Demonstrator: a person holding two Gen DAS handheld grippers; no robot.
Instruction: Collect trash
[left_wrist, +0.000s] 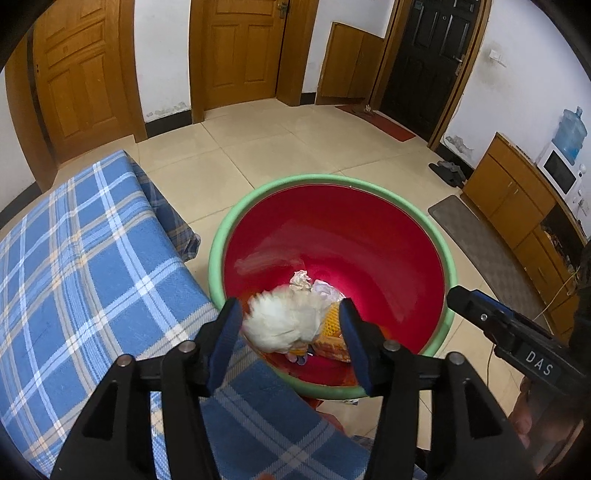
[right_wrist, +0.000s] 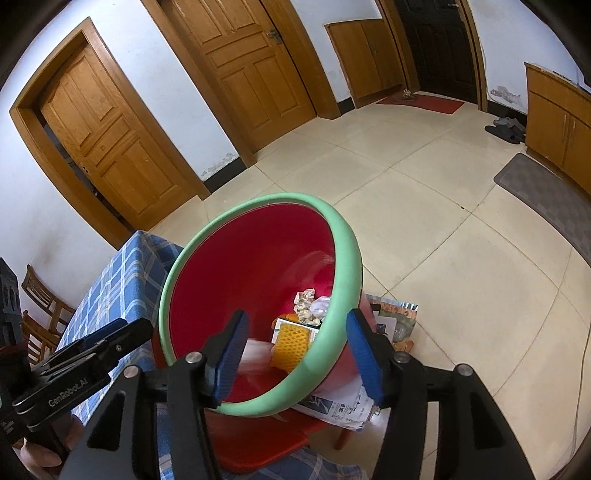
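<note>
Left gripper (left_wrist: 290, 332) open, white tissue (left_wrist: 280, 321) falling free (blurred); right gripper (right_wrist: 295, 354) open.

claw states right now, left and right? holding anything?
Left claw: open over the red bin; blurred white trash between its fingers, not gripped.
Right claw: open, holding nothing; the bin's green rim passes between its fingers.

The wide mouth of the red plastic bin with a green rim (left_wrist: 441, 251) lies open at centre frame, crumpled trash only at its bottom. The blue plaid-covered table (left_wrist: 92, 258) blocks the left; bare beige tiled floor (right_wrist: 461, 258) stretches free to the right.
</note>
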